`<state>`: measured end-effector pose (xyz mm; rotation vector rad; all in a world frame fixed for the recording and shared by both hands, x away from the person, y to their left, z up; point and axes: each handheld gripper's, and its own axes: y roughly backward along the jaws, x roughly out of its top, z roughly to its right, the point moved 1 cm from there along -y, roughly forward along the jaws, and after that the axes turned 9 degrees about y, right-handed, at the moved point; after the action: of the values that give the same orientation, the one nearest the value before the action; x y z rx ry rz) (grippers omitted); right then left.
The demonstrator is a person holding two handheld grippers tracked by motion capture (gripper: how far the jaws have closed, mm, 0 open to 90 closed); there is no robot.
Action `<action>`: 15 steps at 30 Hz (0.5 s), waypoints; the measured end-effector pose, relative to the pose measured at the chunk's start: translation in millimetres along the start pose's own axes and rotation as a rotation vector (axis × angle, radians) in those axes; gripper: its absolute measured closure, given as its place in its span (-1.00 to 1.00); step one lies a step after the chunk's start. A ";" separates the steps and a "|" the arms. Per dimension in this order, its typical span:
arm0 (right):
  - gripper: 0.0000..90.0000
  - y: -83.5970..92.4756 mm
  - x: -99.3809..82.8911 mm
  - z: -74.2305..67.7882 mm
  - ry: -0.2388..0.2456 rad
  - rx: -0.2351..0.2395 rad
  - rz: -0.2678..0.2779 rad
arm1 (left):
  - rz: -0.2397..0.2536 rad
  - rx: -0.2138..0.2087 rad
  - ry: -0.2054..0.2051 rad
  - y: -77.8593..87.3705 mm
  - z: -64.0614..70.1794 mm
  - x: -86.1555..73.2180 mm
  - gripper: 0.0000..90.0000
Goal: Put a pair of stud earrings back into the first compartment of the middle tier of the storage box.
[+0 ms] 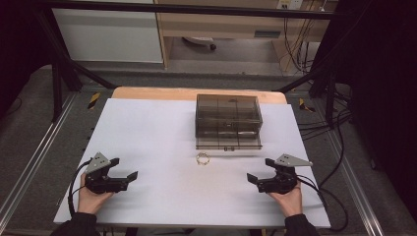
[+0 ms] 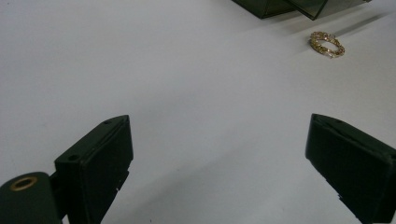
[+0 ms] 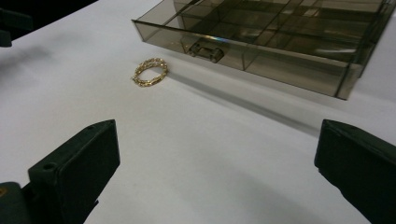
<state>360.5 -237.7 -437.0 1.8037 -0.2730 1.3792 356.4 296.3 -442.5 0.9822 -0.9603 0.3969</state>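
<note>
On the white table (image 1: 162,128), a gold bracelet (image 1: 202,159) lies flat near the middle, free of both grippers. Seen from the high view, it sits just at six o'clock of the smoked plastic drawer box (image 1: 228,115), close to the front edge of the bottom drawer (image 1: 228,143), which is pulled out toward the person. In the right gripper view the drawer's small handle (image 3: 205,50) faces the bracelet (image 3: 150,72), and the two lie near each other but apart; the drawer's compartments look bare, though the tinted plastic makes that hard to judge.

The left gripper (image 1: 129,176) rests low over the table at about eight o'clock from the bracelet, well apart from it, held in the person's left hand (image 1: 91,195). Its jaws stand spread wide with nothing between them; in the left gripper view the bracelet (image 2: 327,44) shows far off at one o'clock.

The right gripper (image 1: 255,180) sits at about four o'clock from the bracelet, also well apart, held in the right hand (image 1: 286,200). Its jaws are likewise spread wide over bare table, the bracelet lying ahead at eleven o'clock in its own view.
</note>
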 end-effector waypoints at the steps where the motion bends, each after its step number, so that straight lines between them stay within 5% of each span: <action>1: -0.99 -2.1 1.3 -1.9 0.002 0.001 -0.003 | 0.000 0.001 0.000 -0.1 0.1 0.0 -0.84; 15: -0.98 -31.5 21.1 -23.7 0.019 0.033 -0.031 | 0.003 0.009 0.010 -1.4 -1.0 0.5 -0.84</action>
<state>371.1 -194.6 -432.1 1.8133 -0.2127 1.3853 358.1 296.3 -443.0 0.9863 -0.9521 0.4089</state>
